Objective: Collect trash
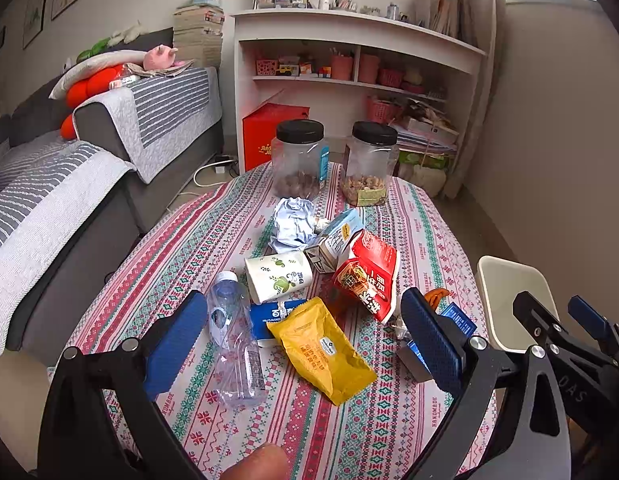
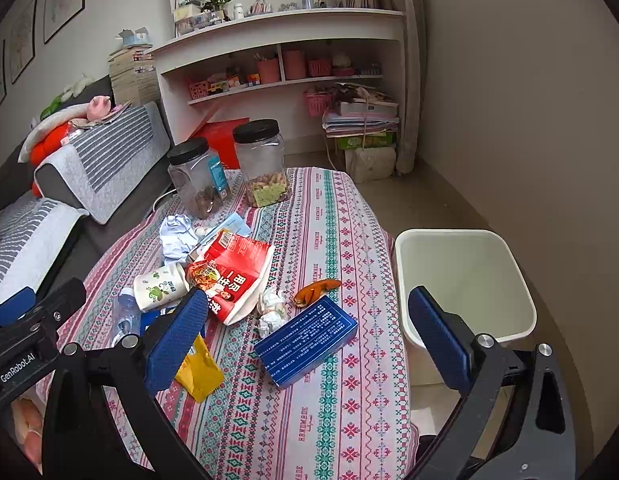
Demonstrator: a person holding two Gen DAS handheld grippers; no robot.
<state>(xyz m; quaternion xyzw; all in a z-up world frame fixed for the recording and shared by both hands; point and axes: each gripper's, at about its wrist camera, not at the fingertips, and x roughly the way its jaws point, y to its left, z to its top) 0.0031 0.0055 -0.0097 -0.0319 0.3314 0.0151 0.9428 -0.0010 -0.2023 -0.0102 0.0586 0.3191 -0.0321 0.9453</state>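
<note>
From where I stand, the left gripper (image 1: 305,340) hangs over the near end of the patterned table (image 1: 213,248) with its jaws spread wide and nothing between them, the clear bottle (image 1: 235,340) just inside its left finger and the yellow pouch (image 1: 323,350) lying between the two. Further along sit the paper cup (image 1: 277,276), crumpled paper (image 1: 293,224), carton (image 1: 335,242) and red bag (image 1: 367,274). The right gripper (image 2: 309,332) is likewise wide apart and empty above the blue box (image 2: 305,346), with the orange peel (image 2: 315,290) beyond it and the white bin (image 2: 465,280) on the floor beside the table's right edge.
</note>
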